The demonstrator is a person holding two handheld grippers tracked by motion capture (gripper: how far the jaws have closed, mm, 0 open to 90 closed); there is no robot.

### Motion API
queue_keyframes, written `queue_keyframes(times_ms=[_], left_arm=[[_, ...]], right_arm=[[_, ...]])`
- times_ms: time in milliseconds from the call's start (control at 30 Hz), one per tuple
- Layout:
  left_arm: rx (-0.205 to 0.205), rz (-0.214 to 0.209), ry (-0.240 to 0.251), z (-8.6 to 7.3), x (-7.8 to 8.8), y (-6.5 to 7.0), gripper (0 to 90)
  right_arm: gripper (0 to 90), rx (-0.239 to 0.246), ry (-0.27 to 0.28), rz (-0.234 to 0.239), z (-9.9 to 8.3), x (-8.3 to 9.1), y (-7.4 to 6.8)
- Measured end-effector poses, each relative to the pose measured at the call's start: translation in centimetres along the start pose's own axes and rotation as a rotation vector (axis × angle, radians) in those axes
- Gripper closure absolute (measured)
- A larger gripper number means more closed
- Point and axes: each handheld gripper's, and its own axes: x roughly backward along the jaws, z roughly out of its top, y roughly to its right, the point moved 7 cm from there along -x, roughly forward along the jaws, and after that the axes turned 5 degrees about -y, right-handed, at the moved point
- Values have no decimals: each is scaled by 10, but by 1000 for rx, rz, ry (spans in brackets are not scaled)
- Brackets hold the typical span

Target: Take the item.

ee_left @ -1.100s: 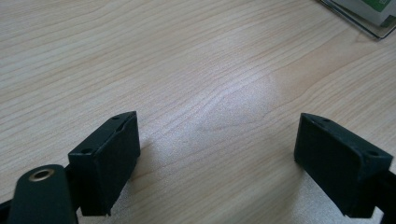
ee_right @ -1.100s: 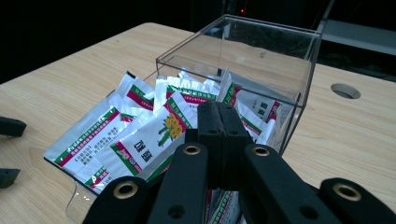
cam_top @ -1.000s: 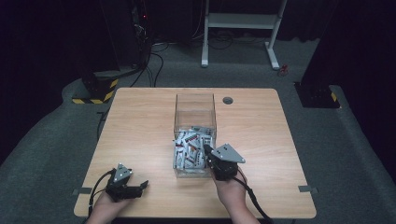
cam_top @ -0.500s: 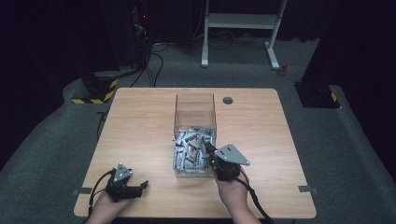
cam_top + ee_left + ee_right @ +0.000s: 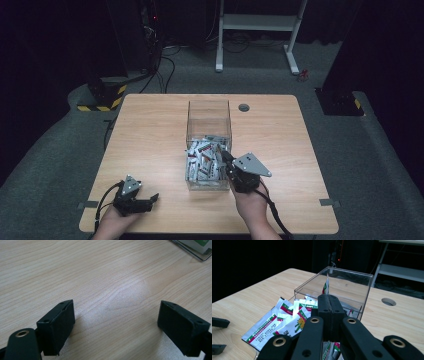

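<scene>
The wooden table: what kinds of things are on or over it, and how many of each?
Clear plastic box: 1
Heap of white sachets with red and green print: 1 (too jumbled to count singly)
Hand-held gripper: 2, left hand-held gripper and right hand-held gripper
Round cable hole: 1
Total: 5

The wooden table point(image 5: 150, 130) stood on grey carpet point(image 5: 45, 165) in a dark room — its far edge bore a round cable hole point(image 5: 244, 107). Beyond it stood a white metal frame point(image 5: 257, 22), black cables point(image 5: 160, 70) trailed across the floor, and a yellow-and-black striped base point(image 5: 102, 95) sat at the left.
</scene>
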Motion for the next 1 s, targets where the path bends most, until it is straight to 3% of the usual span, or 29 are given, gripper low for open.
queue_keyframes(times_ms=[1000], left_arm=[[-1,-1,0,0,0,0,145]], right_arm=[[900,0,70,-3,19,24,7]])
